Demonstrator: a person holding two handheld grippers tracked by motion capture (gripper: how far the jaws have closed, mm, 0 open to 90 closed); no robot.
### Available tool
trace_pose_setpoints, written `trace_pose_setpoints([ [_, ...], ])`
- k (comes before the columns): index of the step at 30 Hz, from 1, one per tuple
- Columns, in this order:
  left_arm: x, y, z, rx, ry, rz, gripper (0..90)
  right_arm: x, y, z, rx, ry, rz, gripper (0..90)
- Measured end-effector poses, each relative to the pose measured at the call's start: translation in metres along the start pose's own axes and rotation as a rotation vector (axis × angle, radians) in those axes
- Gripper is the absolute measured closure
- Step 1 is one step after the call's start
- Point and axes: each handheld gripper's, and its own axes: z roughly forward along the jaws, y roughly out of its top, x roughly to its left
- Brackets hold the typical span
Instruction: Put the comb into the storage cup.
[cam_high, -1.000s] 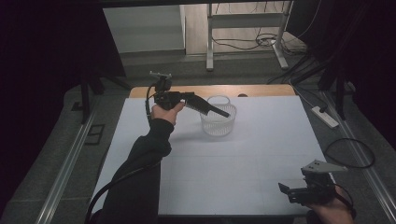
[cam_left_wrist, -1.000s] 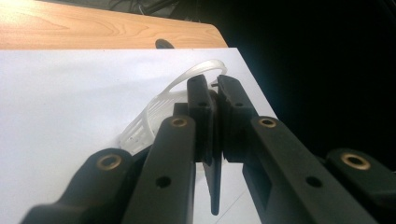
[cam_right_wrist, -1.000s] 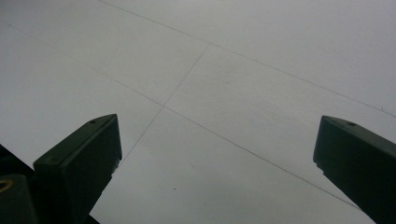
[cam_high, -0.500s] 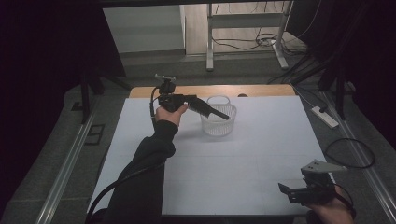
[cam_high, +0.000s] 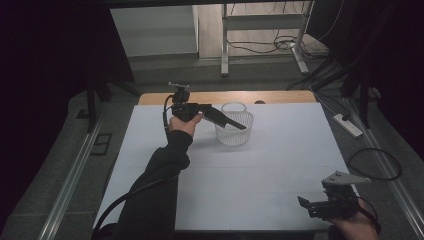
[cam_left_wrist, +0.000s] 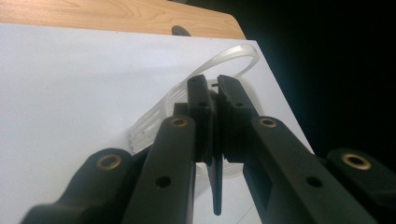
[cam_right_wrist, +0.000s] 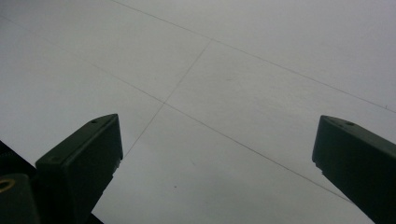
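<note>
1. A person's left hand (cam_high: 184, 122) holds the left gripper (cam_high: 241, 126) over the far side of the white table (cam_high: 260, 170), its black jaws pointing toward 3 o'clock and dipping slightly.

2. The jaw tips reach across the open mouth of a clear plastic basket (cam_high: 235, 131), which stands upright at about 12 o'clock on the white surface, just short of the bare wooden strip (cam_high: 280, 97) along the table's far edge.

3. In the left gripper view, the left gripper (cam_left_wrist: 212, 91) has its two jaws drawn together, with only a narrow slit between the pads; the basket's pale rim (cam_left_wrist: 233, 55) curves behind and around the tips. Whether the pads pinch the rim or merely sit closed above it cannot be told from here.

4. The right gripper (cam_high: 303, 202) rests low at about 5 o'clock on the table, near the front edge and well apart from the basket, held in the person's right hand (cam_high: 352, 227), with a grey three-cornered plate (cam_high: 345, 177) on top.

5. In the right gripper view, the right gripper (cam_right_wrist: 215, 154) has its jaws standing wide apart, with nothing but the bare white tabletop (cam_right_wrist: 233, 84) and its faint seam lines between them.
</note>
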Motion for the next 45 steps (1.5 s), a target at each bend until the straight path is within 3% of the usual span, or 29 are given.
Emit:
trace_pose_setpoints([
  [12,0.014,-0.007,0.002,-0.008,-0.001,-0.033,81.9,0.000,0.000,0.001,0.006,-0.001,-0.001,1.9],
  [21,0.021,-0.011,0.003,-0.006,0.038,-0.037,77.6,0.000,0.000,0.001,0.006,-0.001,-0.003,1.8],
  [23,0.023,-0.012,0.003,-0.011,0.031,-0.044,76.2,0.000,0.000,0.001,0.007,-0.002,-0.003,1.8],
  [34,0.024,-0.014,0.002,-0.034,0.067,-0.023,59.6,0.001,0.000,0.001,0.007,-0.001,-0.006,1.8],
  [39,0.024,-0.015,0.001,-0.043,0.093,0.001,47.2,0.001,0.000,0.001,0.007,0.000,-0.007,1.9],
  [45,0.019,-0.014,0.000,-0.050,0.129,0.067,34.1,0.001,0.000,0.000,0.004,0.001,-0.007,1.8],
])
